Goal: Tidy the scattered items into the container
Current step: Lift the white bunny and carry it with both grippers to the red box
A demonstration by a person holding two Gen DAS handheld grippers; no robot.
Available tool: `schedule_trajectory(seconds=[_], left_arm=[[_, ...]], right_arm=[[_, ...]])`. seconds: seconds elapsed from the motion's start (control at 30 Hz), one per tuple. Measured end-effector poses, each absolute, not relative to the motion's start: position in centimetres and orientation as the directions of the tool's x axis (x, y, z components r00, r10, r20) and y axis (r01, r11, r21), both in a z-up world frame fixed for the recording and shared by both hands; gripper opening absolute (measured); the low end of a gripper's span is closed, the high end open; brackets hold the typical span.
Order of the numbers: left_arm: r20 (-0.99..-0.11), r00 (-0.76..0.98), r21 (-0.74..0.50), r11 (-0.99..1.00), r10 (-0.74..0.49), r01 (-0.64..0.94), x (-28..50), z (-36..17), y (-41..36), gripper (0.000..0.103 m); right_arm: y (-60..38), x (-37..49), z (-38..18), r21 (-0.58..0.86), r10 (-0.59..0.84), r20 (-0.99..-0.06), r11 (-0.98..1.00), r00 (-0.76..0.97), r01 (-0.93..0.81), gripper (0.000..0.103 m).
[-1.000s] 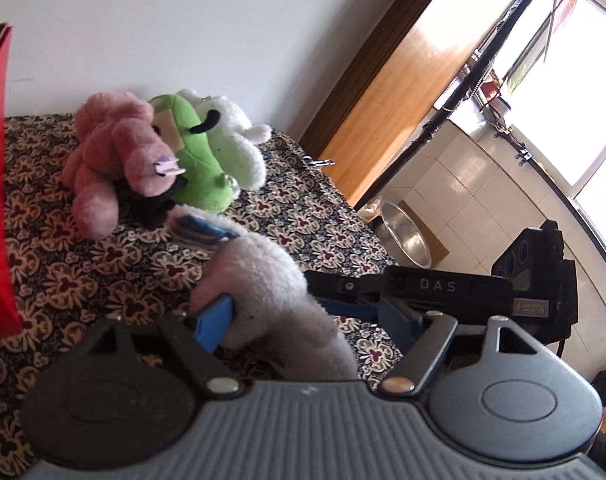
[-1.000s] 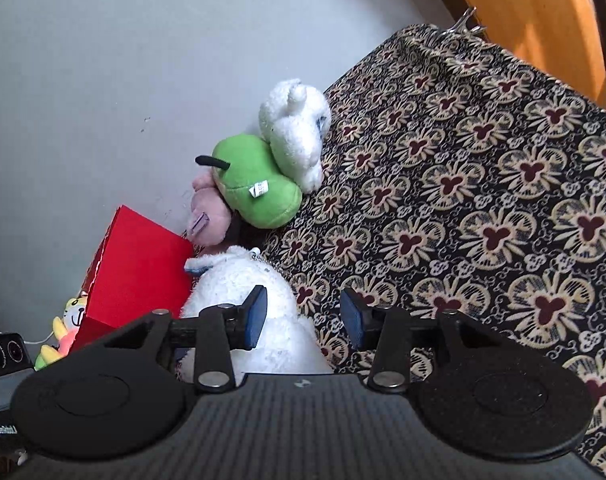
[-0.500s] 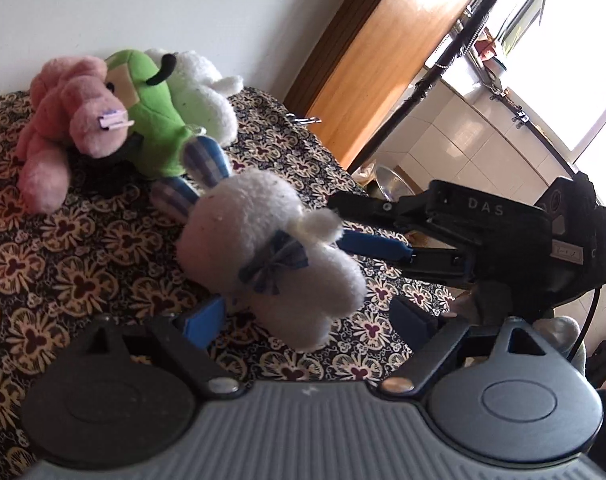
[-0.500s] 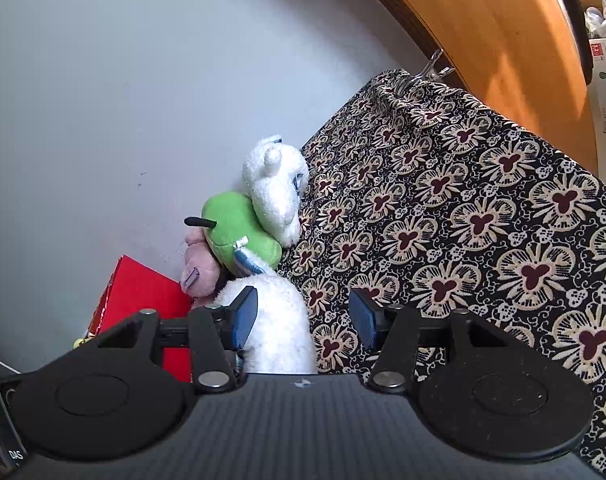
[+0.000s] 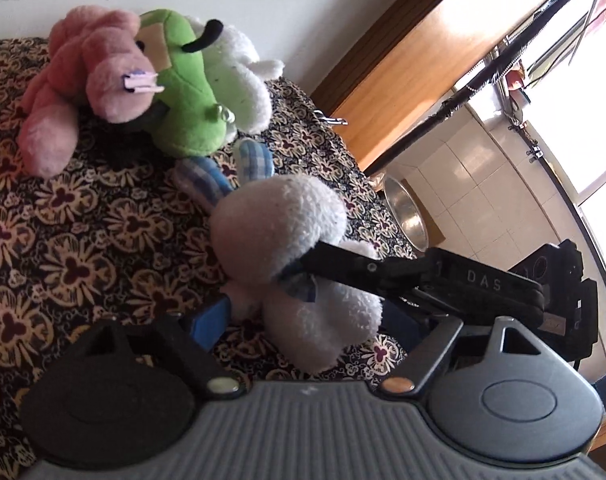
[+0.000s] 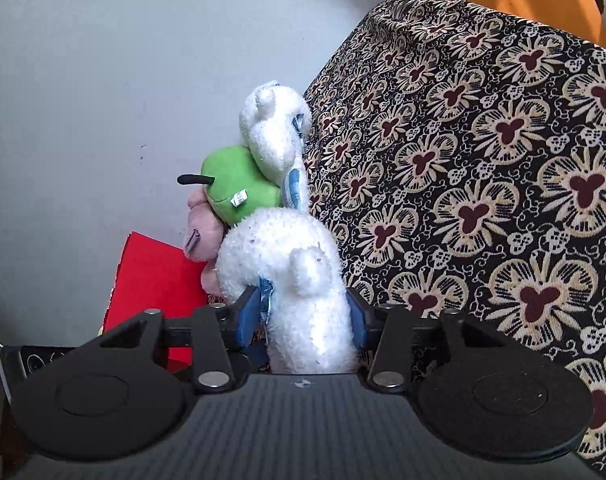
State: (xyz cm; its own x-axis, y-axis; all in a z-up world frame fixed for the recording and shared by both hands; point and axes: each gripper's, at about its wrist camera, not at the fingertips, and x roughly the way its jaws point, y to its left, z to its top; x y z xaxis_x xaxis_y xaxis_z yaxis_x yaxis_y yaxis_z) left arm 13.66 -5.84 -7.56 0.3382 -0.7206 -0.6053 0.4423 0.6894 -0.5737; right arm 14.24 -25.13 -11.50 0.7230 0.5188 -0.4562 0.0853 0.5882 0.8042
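right gripper (image 6: 303, 316) | I closed it round the white rabbit (image 6: 299, 280), earlier beside it | left gripper (image 5: 315, 320) half-open, closing, holding nothing | red box (image 6: 155, 276) next

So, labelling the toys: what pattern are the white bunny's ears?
Blue-and-white plaid on the white bunny's ears, clearest in the left wrist view.

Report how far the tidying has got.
Done: cannot tell; the red container shows only its outside. In hand: white bunny, between the closing jaws of the right tool. Remaining: pink plush, green plush and white bear by the wall.
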Motion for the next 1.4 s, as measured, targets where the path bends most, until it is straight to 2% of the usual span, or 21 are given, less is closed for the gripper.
schedule_trajectory(seconds=[0.17,0.23,0.27,0.47,0.7,0.9,1.1,1.4], left_arm=[[-0.594,0.347,-0.552,0.682,-0.726,0.479,13.6,-7.5,-6.4,0.085],[-0.584,0.341,-0.55,0.668,-0.737,0.501,13.4,-7.2,-6.5,0.077],[-0.575,0.331,-0.553,0.653,-0.748,0.517,13.2,-7.0,-6.5,0.065],[-0.525,0.377,-0.538,0.641,-0.763,0.548,11.7,-5.0,-4.5,0.064],[-0.415,0.56,-0.399,0.696,-0.718,0.597,7.9,0.6,1.0,0.063],[-0.34,0.719,-0.267,0.795,-0.607,0.545,6.0,4.3,7.1,0.063],[-0.334,0.802,-0.236,0.867,-0.496,0.438,6.9,5.7,13.6,0.063],[-0.437,0.801,-0.255,0.911,-0.409,0.325,11.3,4.7,21.0,0.064]], right_arm=[[-25.6,13.7,-11.7,0.836,0.534,-0.433,0.539,0.726,0.101,0.046],[-25.9,13.4,-11.8,0.862,0.549,-0.41,0.494,0.729,0.113,0.044],[-25.8,13.2,-11.6,0.865,0.551,-0.404,0.489,0.73,0.109,0.044],[-24.3,12.2,-9.1,0.85,0.551,-0.373,0.525,0.747,0.037,0.044],[-20.2,12.6,-4.6,0.873,0.645,-0.2,0.46,0.738,-0.165,0.044],[-14.1,15.2,-1.1,0.867,0.749,-0.081,0.378,0.657,-0.324,0.044],[-6.3,18.9,0.6,0.854,0.824,-0.093,0.354,0.559,-0.38,0.044],[2.0,21.7,-0.2,0.882,0.844,-0.222,0.387,0.488,-0.269,0.044]])
